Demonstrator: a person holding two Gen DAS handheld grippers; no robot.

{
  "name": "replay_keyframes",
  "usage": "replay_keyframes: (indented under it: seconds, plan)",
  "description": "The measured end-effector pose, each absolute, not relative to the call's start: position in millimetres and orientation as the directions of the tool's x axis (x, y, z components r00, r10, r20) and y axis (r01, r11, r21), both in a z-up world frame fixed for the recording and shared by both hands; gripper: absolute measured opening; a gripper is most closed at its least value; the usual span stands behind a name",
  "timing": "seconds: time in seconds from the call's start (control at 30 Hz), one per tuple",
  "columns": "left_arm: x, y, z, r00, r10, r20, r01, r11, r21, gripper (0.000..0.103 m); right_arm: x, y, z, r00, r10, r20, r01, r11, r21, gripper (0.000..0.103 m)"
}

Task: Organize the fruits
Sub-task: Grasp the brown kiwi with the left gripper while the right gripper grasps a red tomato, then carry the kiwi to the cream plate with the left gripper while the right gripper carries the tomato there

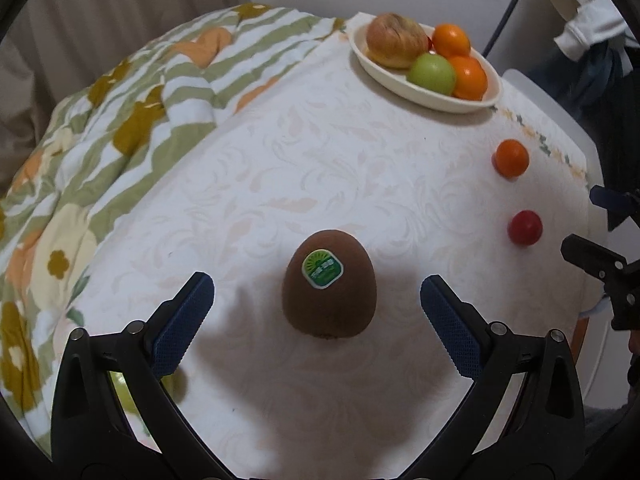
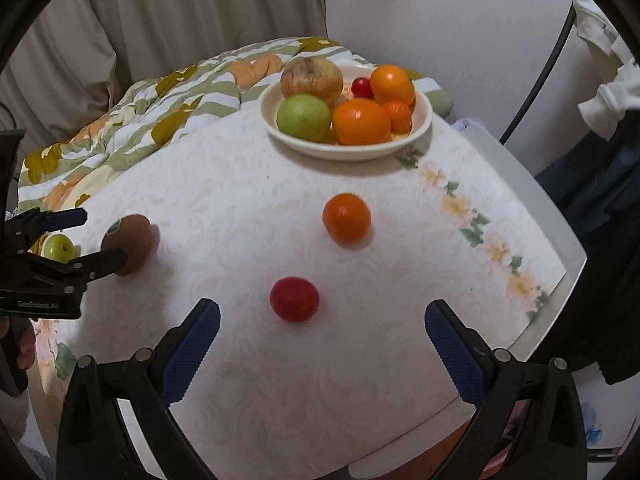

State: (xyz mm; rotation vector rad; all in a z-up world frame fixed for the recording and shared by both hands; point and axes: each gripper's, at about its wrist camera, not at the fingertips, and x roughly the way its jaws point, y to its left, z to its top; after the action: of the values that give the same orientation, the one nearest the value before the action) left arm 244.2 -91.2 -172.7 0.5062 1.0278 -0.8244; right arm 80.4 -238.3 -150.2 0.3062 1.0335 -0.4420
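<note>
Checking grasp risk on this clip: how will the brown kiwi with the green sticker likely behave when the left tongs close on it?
The brown egg-shaped kiwi with the green sticker lies loose on the white patterned tablecloth, so an off-centre nudge would probably roll it. Its matte skin looks grippy against the textured blue pads. The open left tongs straddle it, so squeezing hard may bruise it.

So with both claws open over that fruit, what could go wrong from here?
The kiwi stands on end between the left claw fingers; a lopsided squeeze could tip it or roll it away. The red tomato and loose orange are round and lie near the table edge, so a nudge from the right claw might send them off. The bowl already looks crowded, so added fruit may spill.
</note>
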Motion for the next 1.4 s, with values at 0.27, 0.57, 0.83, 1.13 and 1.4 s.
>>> replay_keyframes:
  seconds: [0.27,0.57,0.83,1.13,1.4]
  plan:
    - [245,-102,-197,0.224,-0.341,-0.913,0.822,0.569,-0.011,0.07,90,-233,-172,0.416,-0.175,-0.892,0.479,0.876,0.051,0.086]
    - [244,-98,-201,0.215,-0.332,-0.919,0.816,0.578,-0.018,0.06,98,-230,-185,0.395,-0.175,-0.902,0.468,0.883,0.034,0.071]
    - [238,-87,-200,0.22,-0.322,-0.921,0.802,0.597,-0.018,0.06,103,-228,-190,0.393,-0.18,-0.902,0.449,0.893,0.017,0.059]
    - [230,-73,-197,0.221,-0.32,-0.921,0.775,0.631,-0.033,0.06,113,-224,-190,0.405,-0.174,-0.898,0.422,0.907,0.015,0.03]
    - [225,-63,-165,0.253,-0.35,-0.902,0.746,0.664,-0.048,0.06,113,-220,-159,0.451,-0.167,-0.877,0.384,0.923,0.022,0.03]
